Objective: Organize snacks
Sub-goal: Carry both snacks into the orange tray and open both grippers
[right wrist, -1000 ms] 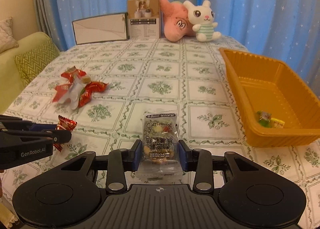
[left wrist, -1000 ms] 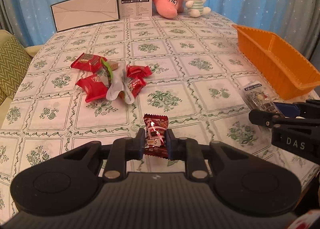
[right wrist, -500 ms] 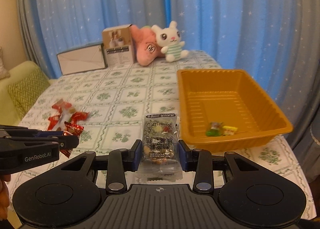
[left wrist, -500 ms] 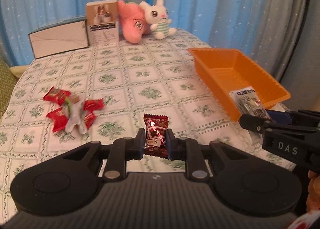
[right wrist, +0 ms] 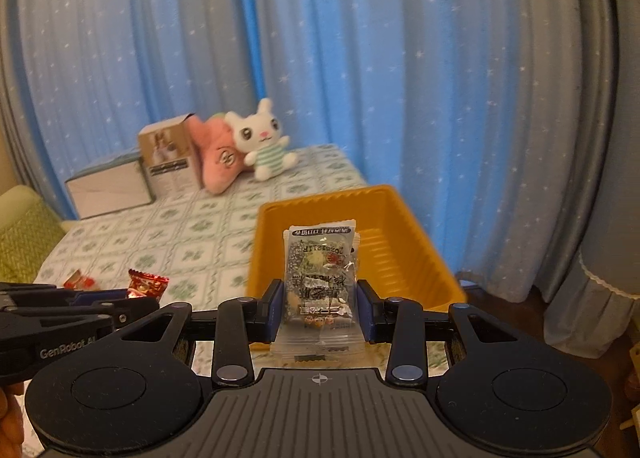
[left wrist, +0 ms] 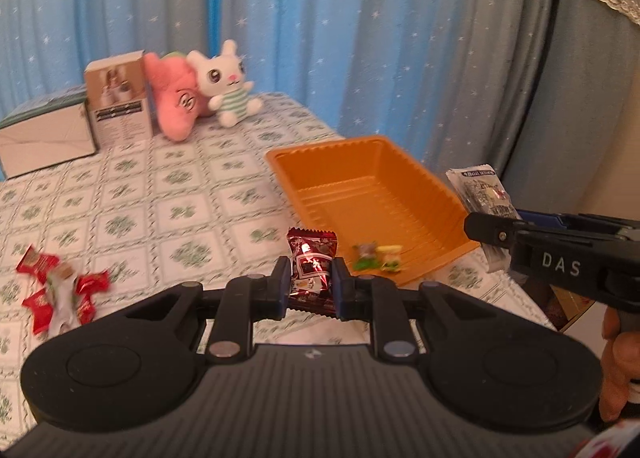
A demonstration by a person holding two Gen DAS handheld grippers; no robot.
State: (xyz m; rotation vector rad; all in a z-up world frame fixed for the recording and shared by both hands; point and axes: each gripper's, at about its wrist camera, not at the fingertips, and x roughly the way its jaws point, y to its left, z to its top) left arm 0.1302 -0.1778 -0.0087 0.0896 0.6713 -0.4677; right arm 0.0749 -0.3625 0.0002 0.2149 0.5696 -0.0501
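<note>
Left claw [left wrist: 309, 285] is clamped on a dark red candy packet [left wrist: 312, 266], held above the surface [left wrist: 192, 194] beside the near left corner of the orange tray [left wrist: 424, 194]. Right claw [right wrist: 319, 308] is clamped on a clear snack pouch [right wrist: 320, 286], seen in front of the tray's near end. Two small sweets [left wrist: 378, 256] in the tray are shown only by the left view. A red wrapper pile [left wrist: 60, 294] lies well left. Box [left wrist: 120, 98] and plush toys [left wrist: 224, 86] are kept at the far edge, by the curtain [left wrist: 360, 18].
</note>
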